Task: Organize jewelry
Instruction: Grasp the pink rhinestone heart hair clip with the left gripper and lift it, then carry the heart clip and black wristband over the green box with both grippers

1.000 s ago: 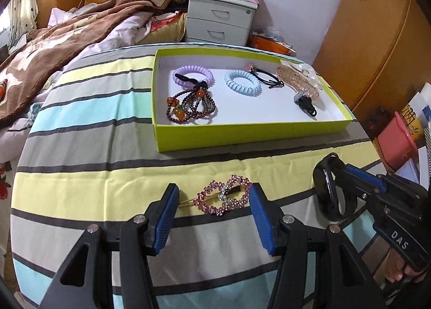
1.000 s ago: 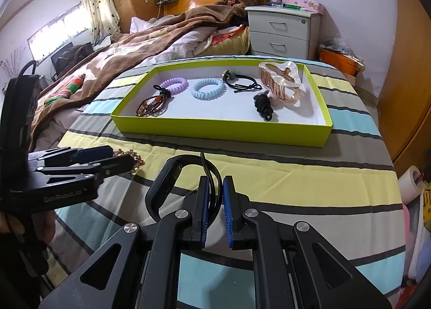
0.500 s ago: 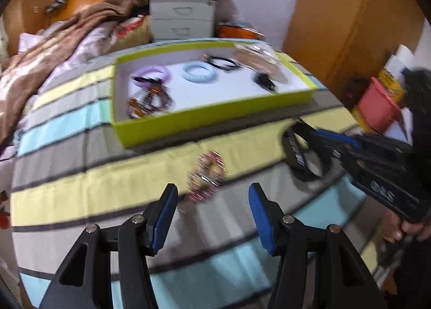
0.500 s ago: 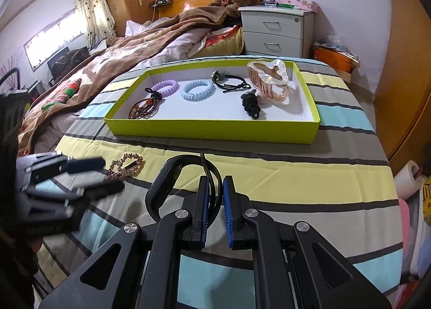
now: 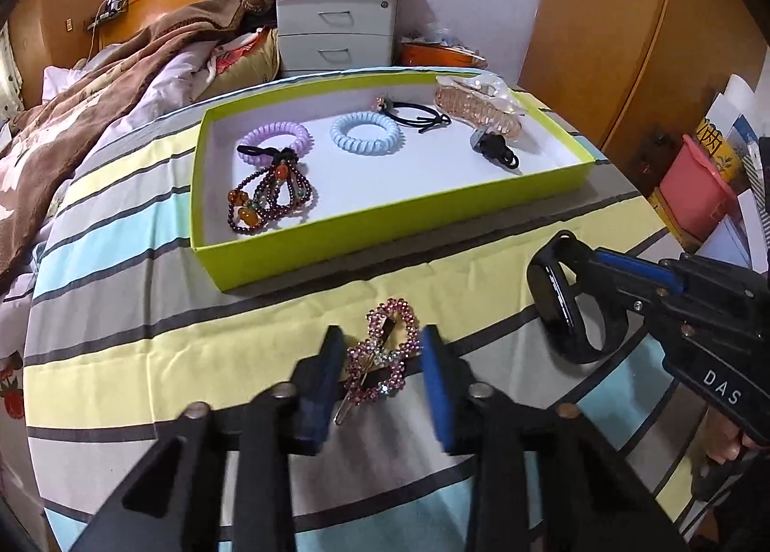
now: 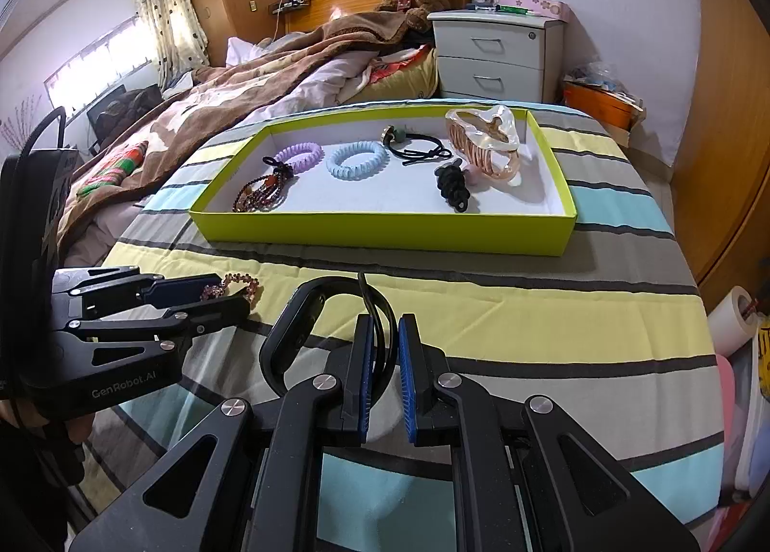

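bare striped bedspread (image 6: 505, 311) before green tray (image 6: 385, 234), tray's near wall blocks low entry

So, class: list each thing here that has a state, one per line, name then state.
left claw: open, straddling the hair clip
rhinestone hair clip: lying on the striped cloth, not gripped
right claw: shut on the black wristband
black wristband: held
green tray: open, holding jewelry

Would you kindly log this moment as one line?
left tongs: open, straddling rhinestone hair clip | right tongs: shut on black wristband | tray: awaiting both
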A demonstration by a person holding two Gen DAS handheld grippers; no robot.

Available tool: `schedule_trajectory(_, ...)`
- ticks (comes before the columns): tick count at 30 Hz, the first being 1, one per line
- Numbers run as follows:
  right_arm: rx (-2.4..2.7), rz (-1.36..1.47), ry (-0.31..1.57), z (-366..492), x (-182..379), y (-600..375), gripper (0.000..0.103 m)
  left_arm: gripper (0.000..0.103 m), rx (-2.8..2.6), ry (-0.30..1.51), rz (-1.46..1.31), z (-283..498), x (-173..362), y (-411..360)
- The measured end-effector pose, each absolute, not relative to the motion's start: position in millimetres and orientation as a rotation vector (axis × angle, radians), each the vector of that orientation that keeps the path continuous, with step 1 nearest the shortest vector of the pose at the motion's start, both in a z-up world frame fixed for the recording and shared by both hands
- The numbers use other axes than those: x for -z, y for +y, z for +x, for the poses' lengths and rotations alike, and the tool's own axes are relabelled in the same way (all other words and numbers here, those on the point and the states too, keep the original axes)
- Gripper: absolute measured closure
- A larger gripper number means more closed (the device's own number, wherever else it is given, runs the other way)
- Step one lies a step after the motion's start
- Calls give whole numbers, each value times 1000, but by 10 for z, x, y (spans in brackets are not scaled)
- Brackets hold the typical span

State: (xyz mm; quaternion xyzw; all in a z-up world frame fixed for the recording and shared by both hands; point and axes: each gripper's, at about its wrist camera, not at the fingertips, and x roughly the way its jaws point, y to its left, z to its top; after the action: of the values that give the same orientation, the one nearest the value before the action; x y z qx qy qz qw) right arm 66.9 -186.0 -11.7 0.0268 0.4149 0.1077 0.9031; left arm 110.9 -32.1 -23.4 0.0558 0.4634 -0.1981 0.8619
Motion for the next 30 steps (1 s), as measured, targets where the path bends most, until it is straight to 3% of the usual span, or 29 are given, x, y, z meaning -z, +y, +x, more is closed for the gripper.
schedule_trajectory(11, -223, 55, 854, 669, 109, -1871, 92, 92, 414, 952, 103, 1077, 152, -320)
schedule_trajectory(30, -226, 52, 816, 711, -79, -1889, 92, 92, 411, 891, 32, 1047, -111, -204)
